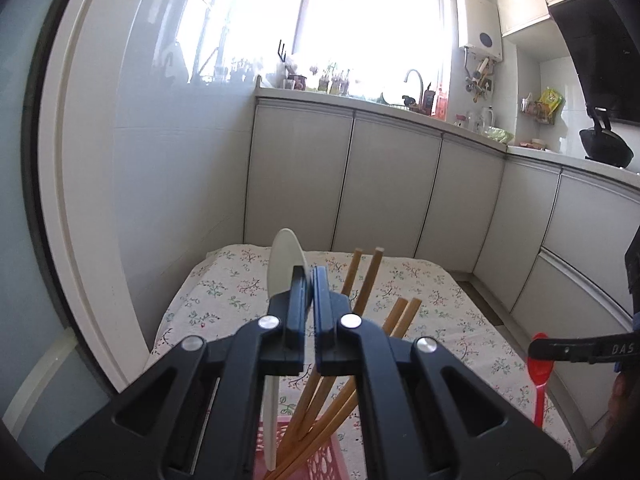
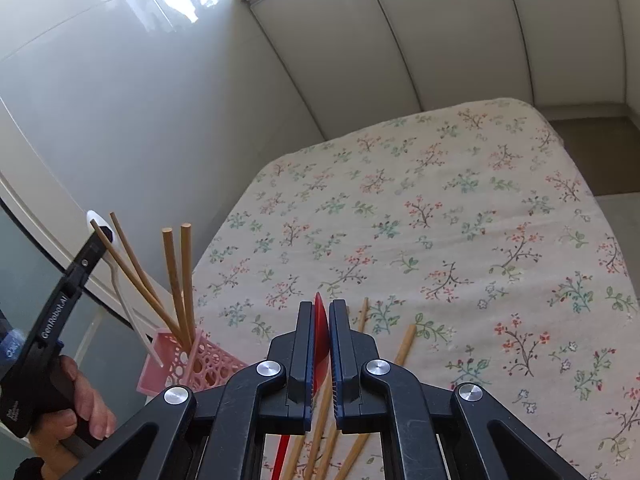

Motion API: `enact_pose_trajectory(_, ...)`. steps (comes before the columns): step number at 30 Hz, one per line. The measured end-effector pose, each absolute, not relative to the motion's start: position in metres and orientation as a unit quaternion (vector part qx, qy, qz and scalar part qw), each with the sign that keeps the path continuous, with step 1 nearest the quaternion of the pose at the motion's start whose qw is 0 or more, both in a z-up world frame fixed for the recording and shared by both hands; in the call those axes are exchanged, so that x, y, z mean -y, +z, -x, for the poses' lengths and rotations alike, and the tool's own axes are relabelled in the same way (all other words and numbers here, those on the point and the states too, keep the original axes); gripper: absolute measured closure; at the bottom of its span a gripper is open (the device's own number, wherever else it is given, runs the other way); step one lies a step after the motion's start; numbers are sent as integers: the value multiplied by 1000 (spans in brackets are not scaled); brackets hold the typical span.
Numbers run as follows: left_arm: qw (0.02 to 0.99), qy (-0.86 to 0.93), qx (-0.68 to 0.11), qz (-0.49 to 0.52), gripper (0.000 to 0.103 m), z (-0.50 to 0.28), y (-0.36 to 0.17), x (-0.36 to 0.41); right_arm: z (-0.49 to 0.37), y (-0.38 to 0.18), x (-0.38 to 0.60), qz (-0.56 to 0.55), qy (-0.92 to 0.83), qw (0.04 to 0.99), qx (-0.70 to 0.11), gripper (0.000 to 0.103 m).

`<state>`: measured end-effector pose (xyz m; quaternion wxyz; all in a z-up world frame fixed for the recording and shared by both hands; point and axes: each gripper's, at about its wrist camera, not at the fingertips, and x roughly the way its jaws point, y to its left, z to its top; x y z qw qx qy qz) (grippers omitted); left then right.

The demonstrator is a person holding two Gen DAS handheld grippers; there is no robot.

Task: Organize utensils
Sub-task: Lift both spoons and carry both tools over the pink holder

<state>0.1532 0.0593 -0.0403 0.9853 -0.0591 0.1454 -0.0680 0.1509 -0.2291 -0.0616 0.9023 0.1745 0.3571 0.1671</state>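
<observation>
Holding spoons over a flowered bench

Left gripper (image 1: 307,280) fingers clamp a white spoon (image 1: 285,256) standing in the pink basket (image 2: 208,364) with chopsticks (image 2: 178,280). Right gripper (image 2: 320,312) fingers pinch a red spoon (image 2: 320,336) above loose chopsticks (image 2: 404,346) lying on the bench (image 2: 460,208).

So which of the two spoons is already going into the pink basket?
The white spoon, gripped by the left gripper, has its handle inside the pink basket. The red spoon hangs in the right gripper, away from it.

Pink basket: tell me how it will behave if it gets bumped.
The pink basket looks like thin perforated plastic, so probably light. Tall chopsticks lean out of it, so it may tip or slide easily on the tablecloth.
</observation>
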Motion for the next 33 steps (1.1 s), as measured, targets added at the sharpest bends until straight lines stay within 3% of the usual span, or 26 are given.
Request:
enact_pose_trajectory(5,980,-71,-177,61,100,-157,-51,-66,-149,-60,228,-174,168,903,-355,97)
enact_pose_trajectory(8,976,-73,-193,70,94,-156,-50,-71,-148,-58,226,-173,170,904,-353,97)
enact_pose_trajectory(13,970,-82,-210,89,64,-146,-41,-76,-144,-50,221,-170,173,908,-341,97)
enact_pose_trajectory(22,953,-61,-268,127,34,-129,-19,-89,-128,-16,197,-157,154,935,-279,96)
enact_pose_trajectory(27,943,-20,-314,106,26,-128,-19,-94,-118,5,172,-151,143,952,-224,96)
enact_pose_trajectory(33,919,36,-387,70,26,-133,-33,-101,-120,18,143,-153,113,967,-171,96)
